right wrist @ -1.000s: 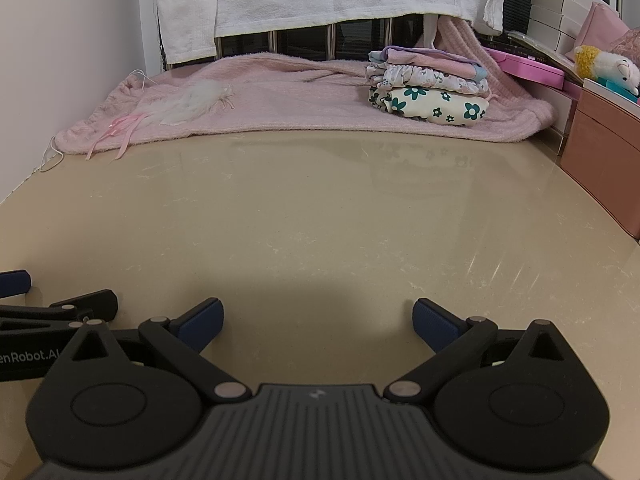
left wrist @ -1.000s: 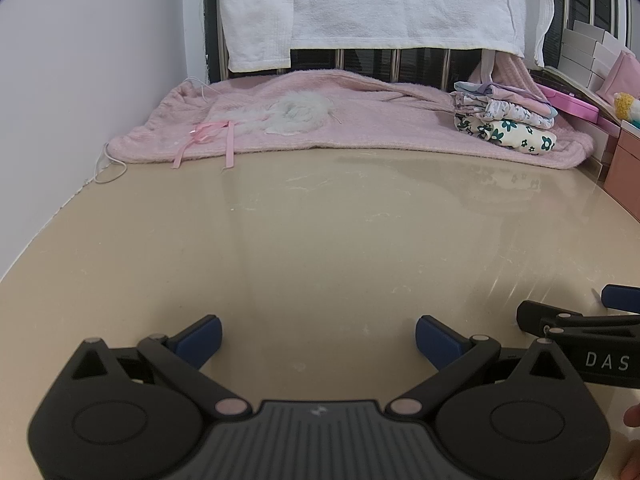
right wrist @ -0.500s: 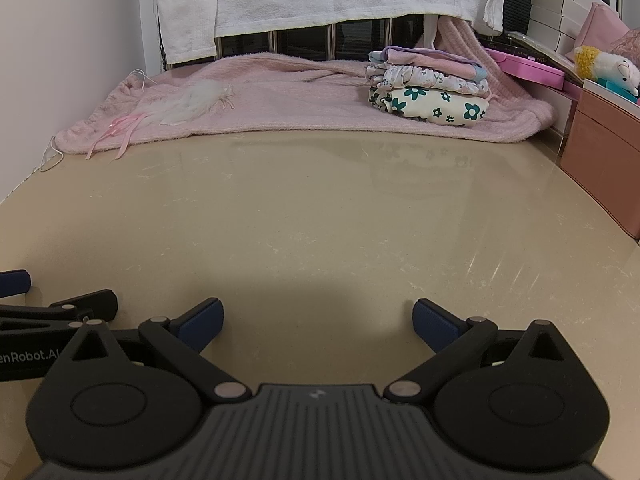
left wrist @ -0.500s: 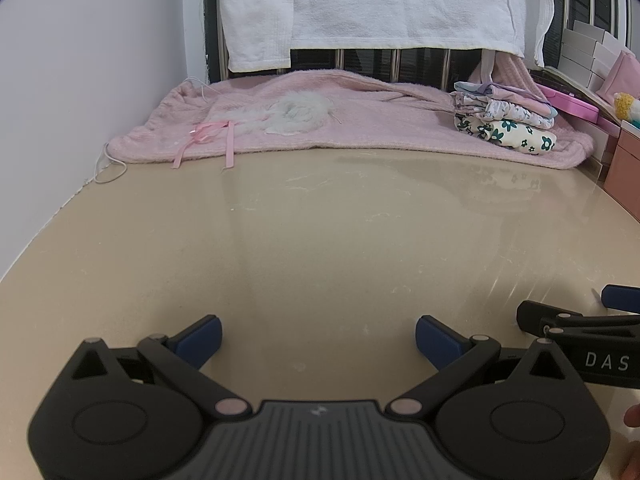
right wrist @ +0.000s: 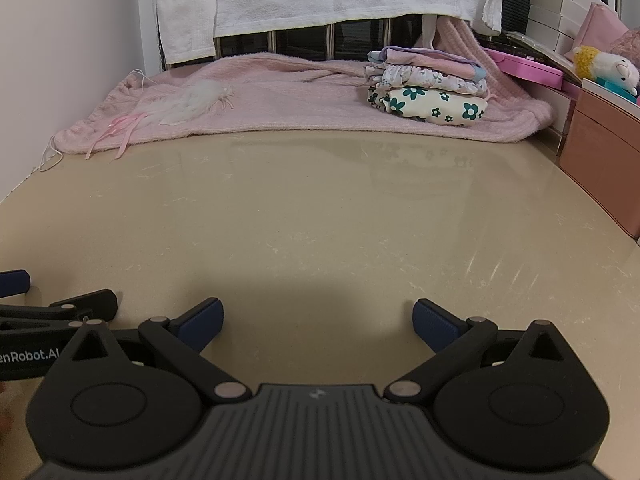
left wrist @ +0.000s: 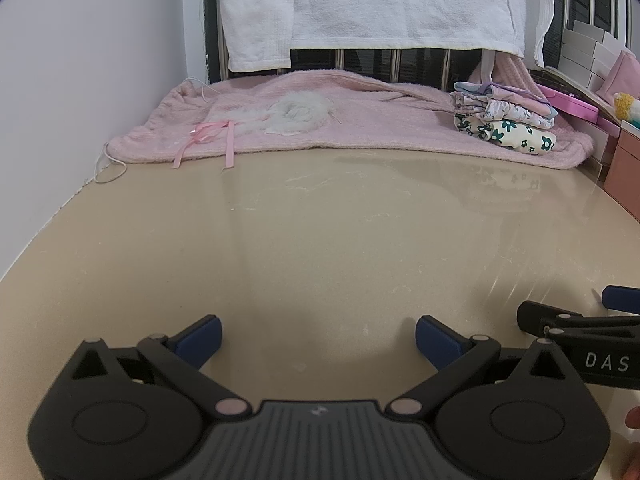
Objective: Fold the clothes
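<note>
A stack of folded clothes [left wrist: 505,126] [right wrist: 428,92], flower-print piece at the bottom, rests on a pink blanket [left wrist: 360,124] [right wrist: 300,96] at the table's far side. A white fluffy garment with pink ribbons [left wrist: 292,114] [right wrist: 188,104] lies on the blanket's left part. My left gripper [left wrist: 318,340] is open, low over the bare beige table [left wrist: 320,240], nothing between its blue pads. My right gripper [right wrist: 316,322] is open too, equally empty, beside the left one. Each gripper shows at the edge of the other's view.
A white towel [left wrist: 380,4] hangs over a rail behind the blanket. A wall [left wrist: 80,80] runs along the left. At the right stand a brown box [right wrist: 600,152], pink cases [right wrist: 528,66], white boxes and a plush toy [right wrist: 604,68].
</note>
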